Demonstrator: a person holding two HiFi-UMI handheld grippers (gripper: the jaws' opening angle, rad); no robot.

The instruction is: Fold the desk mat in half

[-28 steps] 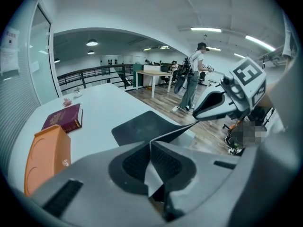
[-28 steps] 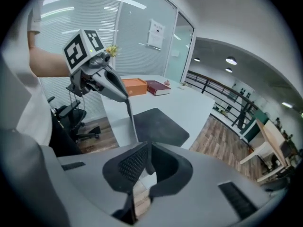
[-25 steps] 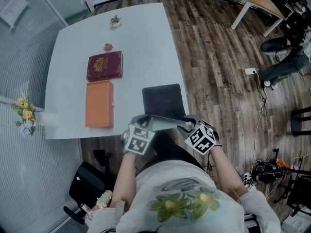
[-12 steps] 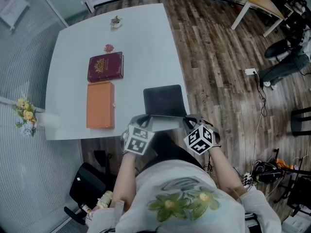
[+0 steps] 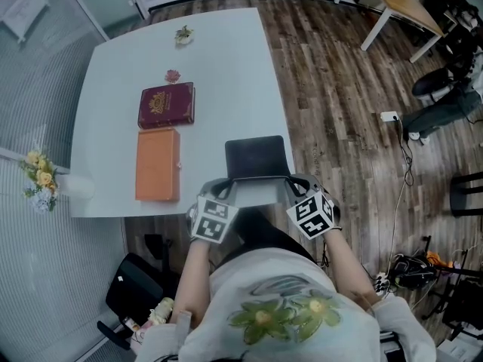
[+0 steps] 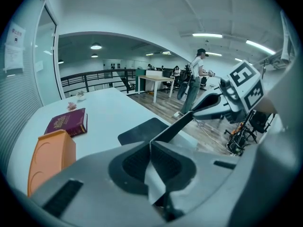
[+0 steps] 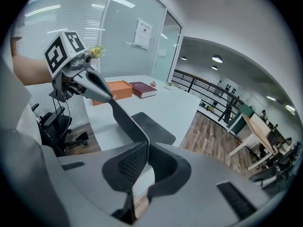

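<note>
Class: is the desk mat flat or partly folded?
Fold only begun: left gripper and right gripper, its jaws just closed, clamp the desk mat's near edge above the table; the rest lies flat.

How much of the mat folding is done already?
Just the start. Done: the left claw and right claw are each pinched shut on a near corner of the desk mat; the right one has only just closed on it. In hand: that near edge is lifted off the table. Left: carrying it over to the far edge, which lies flat, and laying it down.
</note>
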